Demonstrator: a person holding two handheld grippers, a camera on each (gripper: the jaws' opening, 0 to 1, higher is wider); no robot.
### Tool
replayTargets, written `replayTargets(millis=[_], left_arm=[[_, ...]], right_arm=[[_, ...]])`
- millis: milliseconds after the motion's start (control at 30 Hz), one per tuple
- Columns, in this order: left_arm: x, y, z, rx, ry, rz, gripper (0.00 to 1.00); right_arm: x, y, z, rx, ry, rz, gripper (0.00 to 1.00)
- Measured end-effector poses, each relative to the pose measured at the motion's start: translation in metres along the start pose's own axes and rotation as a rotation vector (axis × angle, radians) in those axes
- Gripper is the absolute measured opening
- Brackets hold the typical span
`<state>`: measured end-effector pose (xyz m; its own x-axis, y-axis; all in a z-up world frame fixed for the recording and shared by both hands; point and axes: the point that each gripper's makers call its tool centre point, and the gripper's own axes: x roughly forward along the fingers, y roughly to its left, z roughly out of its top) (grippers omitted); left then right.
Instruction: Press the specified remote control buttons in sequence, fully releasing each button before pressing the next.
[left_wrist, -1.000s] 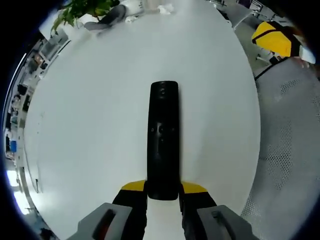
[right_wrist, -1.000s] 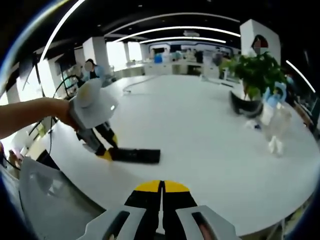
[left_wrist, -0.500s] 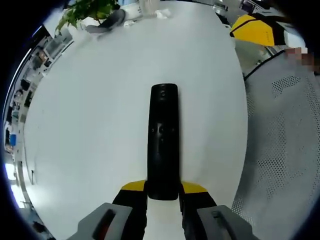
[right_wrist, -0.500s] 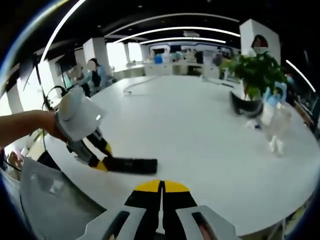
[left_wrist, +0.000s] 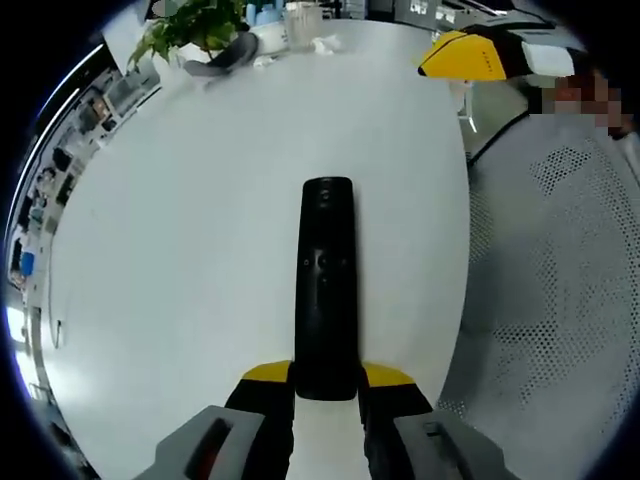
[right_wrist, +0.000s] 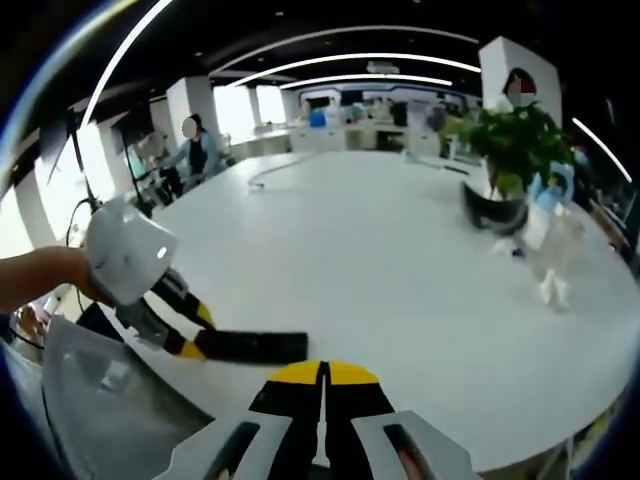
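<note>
The black remote (left_wrist: 326, 285) lies lengthwise on the white table (left_wrist: 180, 250), buttons facing up. My left gripper (left_wrist: 326, 385) is shut on its near end, a yellow-tipped jaw on each side. In the right gripper view the same remote (right_wrist: 250, 346) lies near the table's edge, with the left gripper (right_wrist: 194, 333) and a person's hand holding it from the left. My right gripper (right_wrist: 322, 385) hovers above the table with its jaws shut together and nothing between them. Its yellow tip (left_wrist: 468, 58) also shows at the upper right of the left gripper view.
A grey mesh chair (left_wrist: 560, 300) sits beside the table edge, the same chair (right_wrist: 100, 400) showing low on the left. A potted plant (right_wrist: 510, 140), a clear cup and small white items stand at the far side. A person (right_wrist: 197, 150) sits in the background.
The left gripper has carried the remote toward the table's edge, lower and further left in the right gripper view. My right gripper has stayed shut and still.
</note>
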<state>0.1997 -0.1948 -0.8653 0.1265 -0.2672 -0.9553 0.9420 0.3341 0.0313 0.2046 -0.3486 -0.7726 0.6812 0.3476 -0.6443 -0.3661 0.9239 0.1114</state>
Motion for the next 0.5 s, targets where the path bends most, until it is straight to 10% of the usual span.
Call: replayTargets(millis=[500], left_arm=[[-0.003, -0.021, -0.005, -0.027, -0.05, 0.005, 0.24]], right_arm=[[0.005, 0.005, -0.009, -0.052, 0.059, 0.012, 0.0]])
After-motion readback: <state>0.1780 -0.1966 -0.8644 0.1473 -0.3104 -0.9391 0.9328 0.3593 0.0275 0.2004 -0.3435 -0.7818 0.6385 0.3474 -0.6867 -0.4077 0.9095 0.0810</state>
